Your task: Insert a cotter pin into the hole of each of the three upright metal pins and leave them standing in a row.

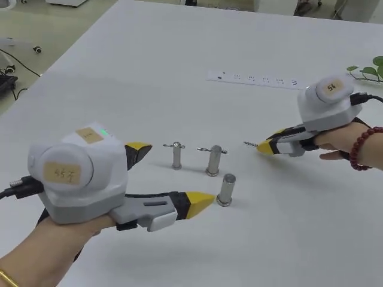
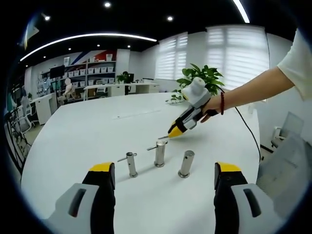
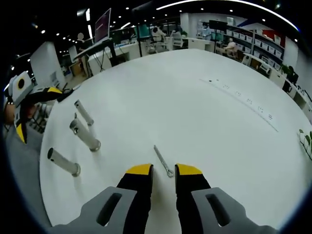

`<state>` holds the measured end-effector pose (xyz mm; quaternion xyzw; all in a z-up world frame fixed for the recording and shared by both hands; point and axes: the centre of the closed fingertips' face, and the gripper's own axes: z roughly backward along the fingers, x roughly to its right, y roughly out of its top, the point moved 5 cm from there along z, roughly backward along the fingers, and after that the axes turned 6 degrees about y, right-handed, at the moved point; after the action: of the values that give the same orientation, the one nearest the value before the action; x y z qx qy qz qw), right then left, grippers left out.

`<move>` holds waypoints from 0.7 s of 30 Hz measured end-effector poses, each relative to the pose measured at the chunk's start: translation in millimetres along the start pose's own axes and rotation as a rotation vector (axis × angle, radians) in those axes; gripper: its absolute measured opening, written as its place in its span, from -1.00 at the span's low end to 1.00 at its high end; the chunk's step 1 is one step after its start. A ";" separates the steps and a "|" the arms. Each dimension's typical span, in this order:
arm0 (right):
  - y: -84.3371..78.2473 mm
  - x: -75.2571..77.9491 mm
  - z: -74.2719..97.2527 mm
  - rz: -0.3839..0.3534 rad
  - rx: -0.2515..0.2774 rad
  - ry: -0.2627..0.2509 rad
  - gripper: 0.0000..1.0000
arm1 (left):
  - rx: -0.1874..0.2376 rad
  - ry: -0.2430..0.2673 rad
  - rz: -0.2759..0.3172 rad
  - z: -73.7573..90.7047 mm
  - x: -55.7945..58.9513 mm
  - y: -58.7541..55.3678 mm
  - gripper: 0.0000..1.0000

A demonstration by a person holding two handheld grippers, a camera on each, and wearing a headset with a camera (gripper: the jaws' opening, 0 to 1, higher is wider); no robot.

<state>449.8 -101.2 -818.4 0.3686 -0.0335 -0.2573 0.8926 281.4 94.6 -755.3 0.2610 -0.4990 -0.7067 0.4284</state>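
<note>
Currently, item by item, places given from the bare pin.

1. Right hand-held gripper [image 1: 264, 147]: to the right of the bare pin [image 1: 226, 189] and a little beyond it, well apart. Jaws drawn narrow, apparently pinching the cotter pin [image 1: 251, 143] by its loop end, with the straight leg pointing out ahead toward the row.
2. Left hand-held gripper [image 1: 170, 173]: jaws wide and holding nothing. Its near jaw tip sits just beside the bare pin's base on the left.
3. Bare pin: upright, nearest the person, with no cotter pin through it. Its hole is too small to make out.
4. Middle pin [image 1: 213, 160] and end pin [image 1: 176, 155]: upright, beyond and left of the bare pin, each with a cotter pin crosswise through its head.

Step in hand, by judgement: fit the last cotter pin.
- Bring the leg in level at the height of the hole and in line with it.
- Steady the bare pin with the left jaws, closing gently so it does not tip.
- Push straight; a skewed leg would likely topple it.

Room:
- Bare tabletop [image 1: 179, 72] lies between the right hand-held gripper and the bare pin, so that approach is free.
- The middle pin stands near, so a sideways sweep is risky.
- The power strip [image 1: 254, 78], the plant [image 1: 368, 69] and the tabletop's left edge are all well away.
</note>
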 end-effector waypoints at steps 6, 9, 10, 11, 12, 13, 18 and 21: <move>-0.4 3.6 -4.5 0.034 -0.043 -0.004 -0.72 | 0.000 0.005 0.007 0.8 -1.3 -0.3 0.64; 0.2 2.3 -4.1 0.061 -0.069 0.001 -0.76 | 0.001 0.006 0.008 1.9 -2.1 -0.4 0.64; 1.2 3.4 -4.8 0.071 -0.081 0.000 -0.78 | 0.002 0.006 0.009 1.9 -2.1 -0.3 0.63; 1.6 3.7 -4.9 0.074 -0.088 0.000 -0.78 | 0.001 0.006 0.010 1.8 -2.0 -0.4 0.63; 2.1 4.2 -4.0 0.085 -0.103 0.001 -0.80 | 0.000 0.005 0.009 1.7 -1.9 -0.4 0.63; 2.2 4.5 -3.4 0.097 -0.116 0.000 -0.81 | 0.000 0.005 0.008 1.6 -1.7 -0.3 0.63; 5.8 3.8 -4.9 0.190 -0.216 0.020 -0.85 | -0.004 0.002 0.005 0.6 -0.4 -0.5 0.63; 7.9 2.6 -7.0 0.235 -0.262 0.025 -0.88 | -0.008 -0.001 0.001 0.7 0.2 -1.0 0.62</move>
<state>457.3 -93.2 -818.6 0.2459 -0.0314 -0.1489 0.9573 280.4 94.8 -756.0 0.2586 -0.4963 -0.7088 0.4294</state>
